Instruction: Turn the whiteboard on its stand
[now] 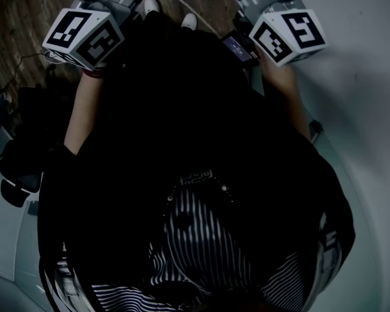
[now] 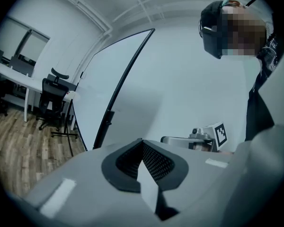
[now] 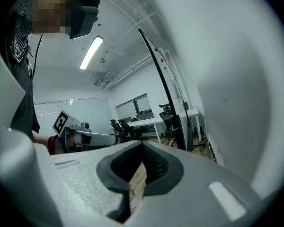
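The whiteboard (image 2: 111,86) stands ahead in the left gripper view, seen nearly edge-on, with its dark frame edge (image 2: 125,82) curving from top to floor. In the right gripper view that same dark edge (image 3: 163,86) rises beside a broad white surface (image 3: 232,84). My left gripper (image 2: 142,142) is shut with nothing between its pads and is clear of the board. My right gripper (image 3: 142,144) is also shut and empty. The two are side by side, so each shows in the other's view. In the head view only their marker cubes (image 1: 84,34) (image 1: 289,36) show, at the top.
My dark-clothed torso fills the head view, with wood floor (image 1: 26,18) above it and a white surface (image 1: 364,109) close on the right. Desks and office chairs (image 2: 49,96) stand further back. Thin stand legs (image 2: 66,135) rest on the floor near the board.
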Available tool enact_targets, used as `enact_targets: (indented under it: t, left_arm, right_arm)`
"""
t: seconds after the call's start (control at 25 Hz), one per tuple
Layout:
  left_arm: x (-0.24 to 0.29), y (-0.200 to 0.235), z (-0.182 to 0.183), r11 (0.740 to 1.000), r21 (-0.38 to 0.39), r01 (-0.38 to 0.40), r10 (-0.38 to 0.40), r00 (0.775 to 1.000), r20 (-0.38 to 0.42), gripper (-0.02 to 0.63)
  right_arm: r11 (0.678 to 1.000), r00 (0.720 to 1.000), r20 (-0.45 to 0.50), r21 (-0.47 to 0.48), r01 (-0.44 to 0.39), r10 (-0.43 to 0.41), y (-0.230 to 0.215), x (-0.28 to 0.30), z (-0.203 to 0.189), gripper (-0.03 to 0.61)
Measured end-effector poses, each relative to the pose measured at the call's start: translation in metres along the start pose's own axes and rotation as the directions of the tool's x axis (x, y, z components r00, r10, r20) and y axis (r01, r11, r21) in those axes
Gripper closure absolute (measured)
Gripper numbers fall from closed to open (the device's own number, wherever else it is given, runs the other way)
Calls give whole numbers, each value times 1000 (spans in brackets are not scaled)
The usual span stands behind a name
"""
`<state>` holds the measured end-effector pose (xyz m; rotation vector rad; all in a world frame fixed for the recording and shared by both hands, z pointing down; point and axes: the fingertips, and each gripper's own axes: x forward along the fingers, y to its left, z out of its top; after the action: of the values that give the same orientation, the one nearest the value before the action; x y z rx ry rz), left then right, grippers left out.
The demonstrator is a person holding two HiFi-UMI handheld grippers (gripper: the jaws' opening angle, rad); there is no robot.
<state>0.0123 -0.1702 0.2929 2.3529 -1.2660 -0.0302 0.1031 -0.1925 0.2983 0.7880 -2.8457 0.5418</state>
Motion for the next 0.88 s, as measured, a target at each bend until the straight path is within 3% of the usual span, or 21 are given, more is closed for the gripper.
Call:
enact_targets:
  t: [0.2, 0.36, 0.8, 0.88]
  left_arm:
    - [17, 29, 19, 995, -63, 72, -71, 997, 22, 614]
    - [36, 39, 40, 993, -8, 115, -115, 992, 44, 614]
    - [73, 148, 107, 984, 47, 173, -175, 983, 47, 614]
    - [72, 153, 111, 980, 73, 185, -188, 981, 36, 614]
  right_arm:
    - [997, 998, 15, -30, 69, -69, -3, 14, 18, 578]
    - [993, 994, 31, -51, 106, -105, -7, 23, 31, 578]
    - [983, 987, 44, -89, 158, -155, -32, 149, 86, 578]
    - [981, 985, 52, -94, 168, -163, -28, 158, 90, 578]
